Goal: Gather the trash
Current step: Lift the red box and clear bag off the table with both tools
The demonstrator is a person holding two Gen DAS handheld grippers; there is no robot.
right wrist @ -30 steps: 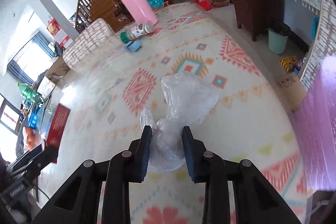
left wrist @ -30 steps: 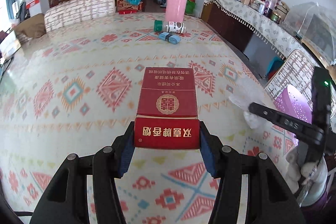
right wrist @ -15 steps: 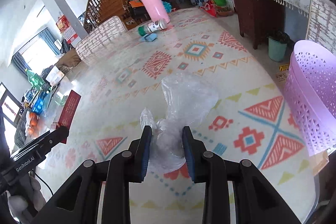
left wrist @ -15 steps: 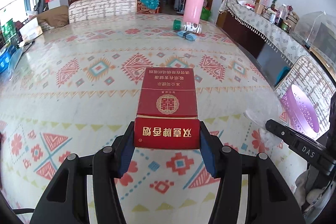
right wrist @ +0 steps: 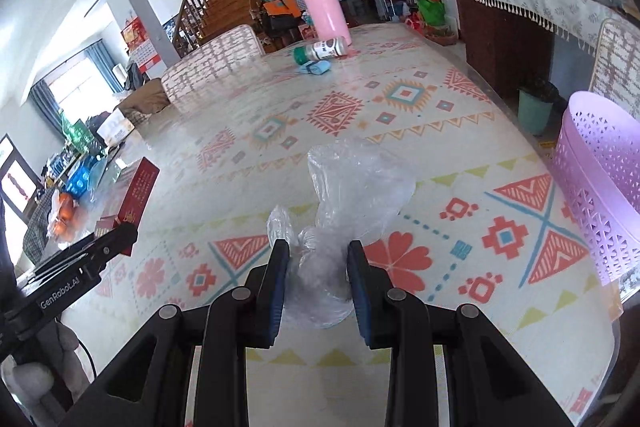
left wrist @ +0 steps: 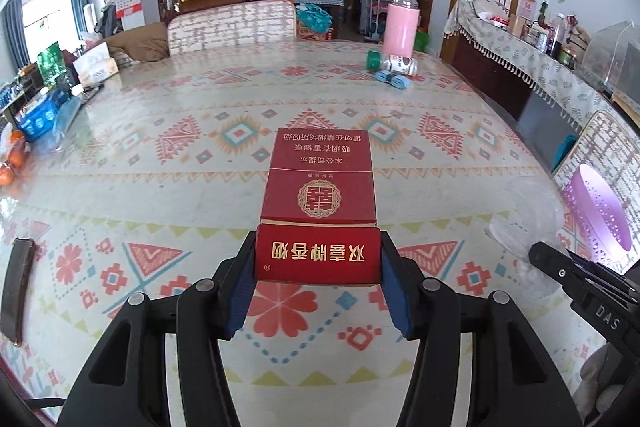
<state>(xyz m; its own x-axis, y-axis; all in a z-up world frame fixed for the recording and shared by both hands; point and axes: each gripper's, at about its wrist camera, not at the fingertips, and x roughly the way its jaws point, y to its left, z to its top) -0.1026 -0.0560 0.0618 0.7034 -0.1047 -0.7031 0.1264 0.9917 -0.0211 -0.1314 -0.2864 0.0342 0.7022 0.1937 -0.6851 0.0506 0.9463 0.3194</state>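
Note:
My left gripper (left wrist: 318,259) is shut on a red cigarette box (left wrist: 320,187) with gold lettering, held above the patterned table (left wrist: 200,147). The box (right wrist: 132,199) and the left gripper (right wrist: 108,247) also show at the left of the right wrist view. My right gripper (right wrist: 318,259) is shut on a crumpled clear plastic bag (right wrist: 356,183), which bulges forward past the pads. The bag (left wrist: 516,227) and the right gripper (left wrist: 560,267) appear at the right edge of the left wrist view. A lilac perforated basket (right wrist: 592,195) stands at the table's right edge, to the right of the bag.
At the far end of the table stand a tall pink bottle (left wrist: 400,27), a small jar lying on its side (left wrist: 394,63) and a blue roll (left wrist: 393,79). A dark flat object (left wrist: 18,283) lies at the left edge. A chair back (left wrist: 232,25) rises behind the table.
Both grippers have travelled across the table with their loads still held. The lilac basket has come into the right wrist view and grown nearer. The far bottle has shifted right in the left wrist view.

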